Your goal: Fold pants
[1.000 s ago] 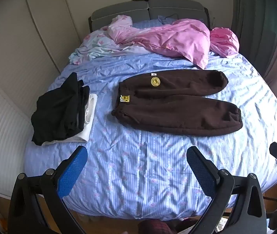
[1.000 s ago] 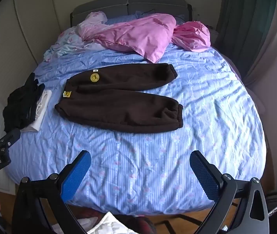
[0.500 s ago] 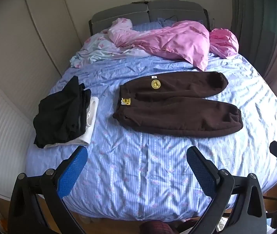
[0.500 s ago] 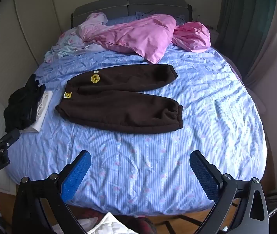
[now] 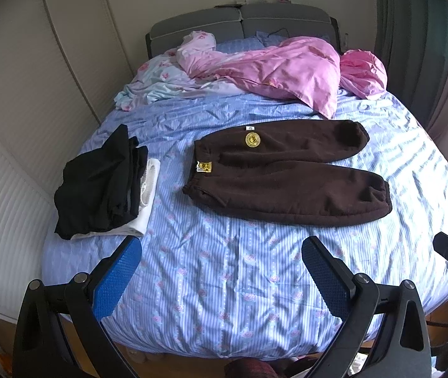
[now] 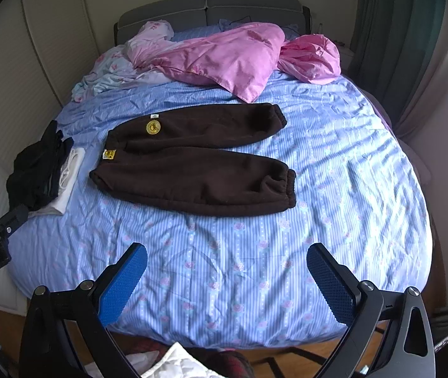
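Observation:
Dark brown sweatpants (image 5: 287, 173) lie flat on the blue striped bed, waistband to the left, both legs pointing right, with a round yellow patch near the waist. They also show in the right wrist view (image 6: 198, 163). My left gripper (image 5: 220, 271) is open and empty, held over the bed's near edge, well short of the pants. My right gripper (image 6: 227, 277) is open and empty too, over the near edge. Part of the right gripper shows at the right edge of the left wrist view.
A pile of black and white clothes (image 5: 104, 186) lies on the bed's left side. A pink duvet (image 5: 287, 66) and pale floral bedding are bunched by the grey headboard (image 5: 239, 22). A wall runs along the left, curtains hang at the right.
Both views have shifted slightly, so the pants and the clothes pile sit a little lower in frame. Both grippers stay open; nothing on the bed has moved.

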`<state>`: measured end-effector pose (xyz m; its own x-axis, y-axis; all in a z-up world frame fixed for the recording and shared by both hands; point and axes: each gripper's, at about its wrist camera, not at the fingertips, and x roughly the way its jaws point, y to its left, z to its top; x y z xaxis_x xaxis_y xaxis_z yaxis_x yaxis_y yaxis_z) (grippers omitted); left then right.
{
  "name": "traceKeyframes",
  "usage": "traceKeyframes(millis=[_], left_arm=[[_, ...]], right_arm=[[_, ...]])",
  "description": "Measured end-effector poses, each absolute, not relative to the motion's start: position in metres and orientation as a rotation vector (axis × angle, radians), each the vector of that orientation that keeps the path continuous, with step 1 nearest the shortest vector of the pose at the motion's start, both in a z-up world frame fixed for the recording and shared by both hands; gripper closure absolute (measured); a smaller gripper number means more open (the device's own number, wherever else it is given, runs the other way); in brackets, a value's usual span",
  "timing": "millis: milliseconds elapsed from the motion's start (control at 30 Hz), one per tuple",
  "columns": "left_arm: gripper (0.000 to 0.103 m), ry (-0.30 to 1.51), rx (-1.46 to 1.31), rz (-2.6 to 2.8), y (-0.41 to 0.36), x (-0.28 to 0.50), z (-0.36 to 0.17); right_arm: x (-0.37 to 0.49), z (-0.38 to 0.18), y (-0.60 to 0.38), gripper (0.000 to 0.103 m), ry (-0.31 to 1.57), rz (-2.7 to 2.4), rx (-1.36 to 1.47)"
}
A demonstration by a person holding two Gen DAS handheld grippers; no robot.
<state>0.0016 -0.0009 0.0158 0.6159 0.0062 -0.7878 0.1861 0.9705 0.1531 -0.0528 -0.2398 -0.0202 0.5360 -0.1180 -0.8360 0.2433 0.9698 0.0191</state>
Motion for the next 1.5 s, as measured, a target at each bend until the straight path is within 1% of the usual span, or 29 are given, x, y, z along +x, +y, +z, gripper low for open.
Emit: traceKeyframes(millis=[1333,1500], left_arm=[[0.000,0.879,0.236,-0.094,-0.006,0.016,0.024],[0.000,0.873,0.242,-0.102,-0.005,0.029,0.028]], right_arm=[[-0.044,-0.021,-0.235,0.000,0.987,-0.217,0.139],[-0.043,-0.022,-0.235,0.000,0.988,-0.217,0.139]])
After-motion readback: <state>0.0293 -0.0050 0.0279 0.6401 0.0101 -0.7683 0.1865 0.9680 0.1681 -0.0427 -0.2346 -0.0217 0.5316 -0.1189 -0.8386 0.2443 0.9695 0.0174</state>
